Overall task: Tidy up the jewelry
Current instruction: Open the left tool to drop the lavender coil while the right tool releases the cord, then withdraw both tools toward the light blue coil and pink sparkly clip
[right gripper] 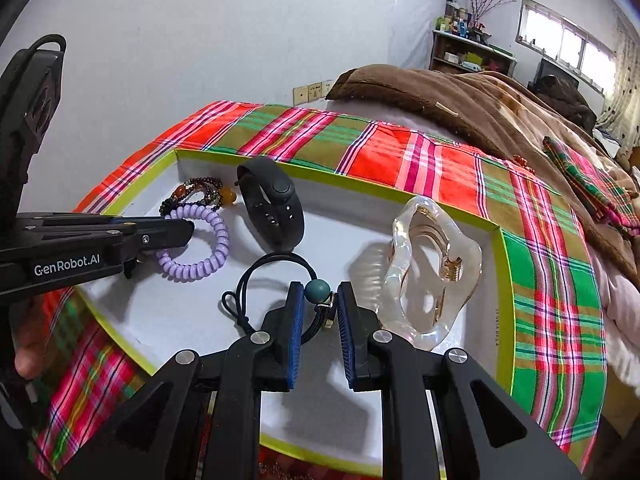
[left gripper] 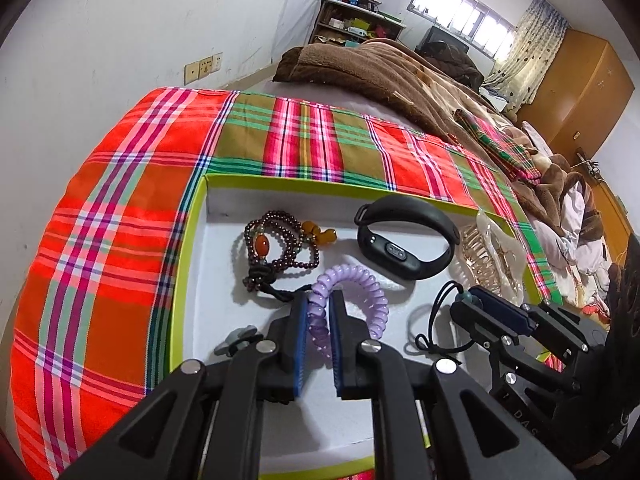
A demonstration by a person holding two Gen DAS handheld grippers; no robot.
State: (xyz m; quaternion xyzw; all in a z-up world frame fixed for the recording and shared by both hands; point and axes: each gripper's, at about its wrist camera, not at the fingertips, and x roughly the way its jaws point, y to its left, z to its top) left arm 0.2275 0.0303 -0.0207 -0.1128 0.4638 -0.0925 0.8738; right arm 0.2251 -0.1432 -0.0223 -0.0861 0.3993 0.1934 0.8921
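Observation:
A shallow white tray with a lime-green rim lies on a plaid cloth. My left gripper is shut on a purple spiral hair tie inside the tray. My right gripper is shut on a black elastic hair tie with a teal bead. In the tray also lie a dark beaded bracelet, a black fitness band and a clear hair claw.
The plaid cloth covers the bed end by a white wall. A brown blanket and a folded plaid cloth lie beyond. A shelf and a wardrobe stand at the far side.

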